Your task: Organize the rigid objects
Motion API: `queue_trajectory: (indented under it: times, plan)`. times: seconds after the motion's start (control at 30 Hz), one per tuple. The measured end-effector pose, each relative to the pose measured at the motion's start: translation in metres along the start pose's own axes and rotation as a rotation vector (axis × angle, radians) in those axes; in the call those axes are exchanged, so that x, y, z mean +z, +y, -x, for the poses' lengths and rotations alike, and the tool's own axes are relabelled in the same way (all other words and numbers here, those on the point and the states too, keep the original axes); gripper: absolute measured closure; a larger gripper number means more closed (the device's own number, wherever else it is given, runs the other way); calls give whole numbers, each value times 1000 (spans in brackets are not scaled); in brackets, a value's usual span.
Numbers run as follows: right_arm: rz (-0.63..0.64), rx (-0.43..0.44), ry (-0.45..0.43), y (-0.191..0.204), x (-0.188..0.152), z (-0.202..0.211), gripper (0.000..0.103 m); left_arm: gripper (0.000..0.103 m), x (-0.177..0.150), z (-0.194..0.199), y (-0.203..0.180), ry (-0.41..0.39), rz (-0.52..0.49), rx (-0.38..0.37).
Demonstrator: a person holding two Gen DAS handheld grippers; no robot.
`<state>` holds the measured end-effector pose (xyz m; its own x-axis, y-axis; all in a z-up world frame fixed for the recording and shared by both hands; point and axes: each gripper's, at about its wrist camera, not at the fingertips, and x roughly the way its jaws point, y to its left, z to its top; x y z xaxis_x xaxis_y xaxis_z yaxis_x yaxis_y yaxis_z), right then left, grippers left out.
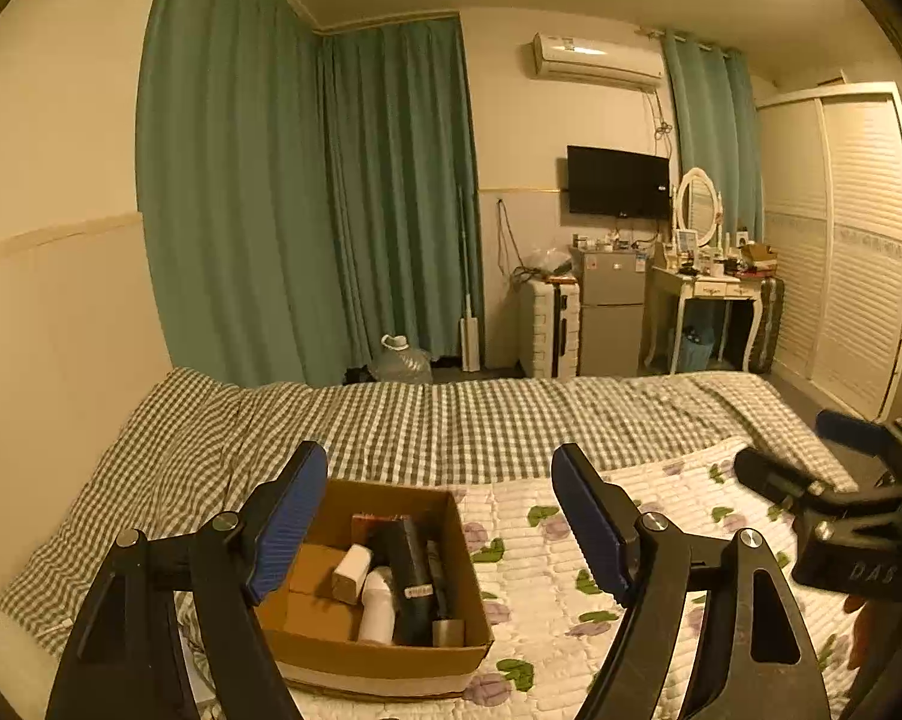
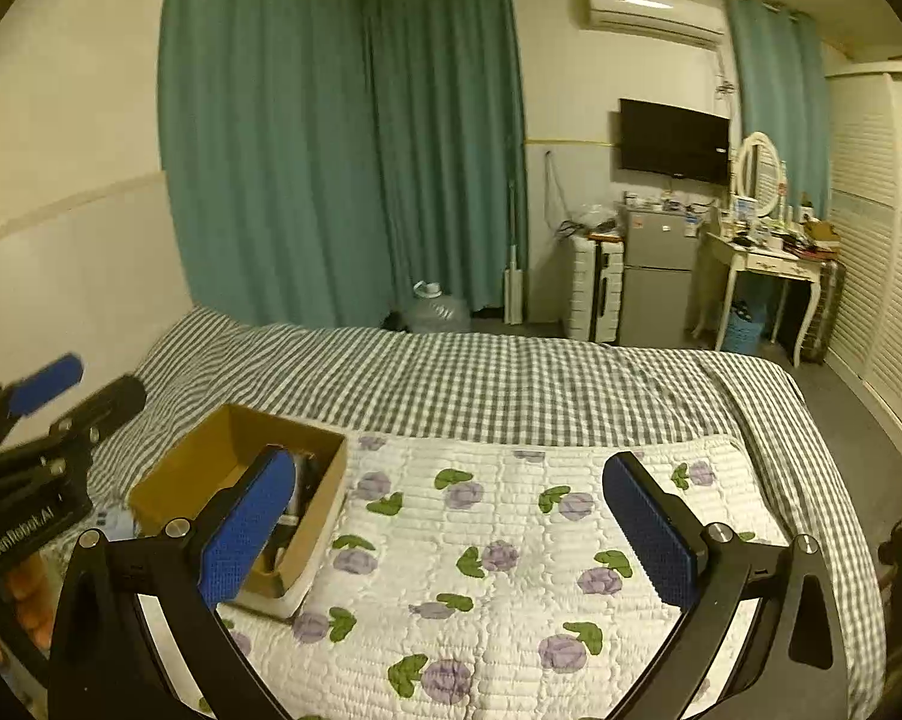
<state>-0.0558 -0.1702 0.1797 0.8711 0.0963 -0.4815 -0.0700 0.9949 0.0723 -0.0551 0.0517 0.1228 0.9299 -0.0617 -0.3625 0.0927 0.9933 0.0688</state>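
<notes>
The left claw hangs spread wide with nothing between its blue-padded fingers, above the near end of an open brown cardboard box. The right claw is likewise spread and empty, over the white quilted pad printed with purple flowers.

The box sits on that pad's left part, on the bed. Inside it lie a white plastic bottle, a small white block, a long black case and tan cardboard pieces, packed side by side; a small metallic piece stands at the near right corner, though what it is I cannot tell.

Beyond the pad stretches a green-and-white checked bedspread. Past the bed stand teal curtains, a clear water jug, a grey fridge and a white dressing table.
</notes>
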Motion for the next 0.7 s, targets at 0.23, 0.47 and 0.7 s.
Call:
queue_trajectory:
  times: [0.23, 0.47, 0.7]
  plan:
    - [-13, -33, 13, -1, -29, -33, 0, 22, -41, -39, 10, 69, 50, 36]
    - [-16, -47, 49, 1, -50, -59, 0, 22, -67, -56, 8, 121, 52, 12]
    - [-22, -57, 69, 4, -57, -68, 0, 22, -70, -55, 12, 124, 70, -6]
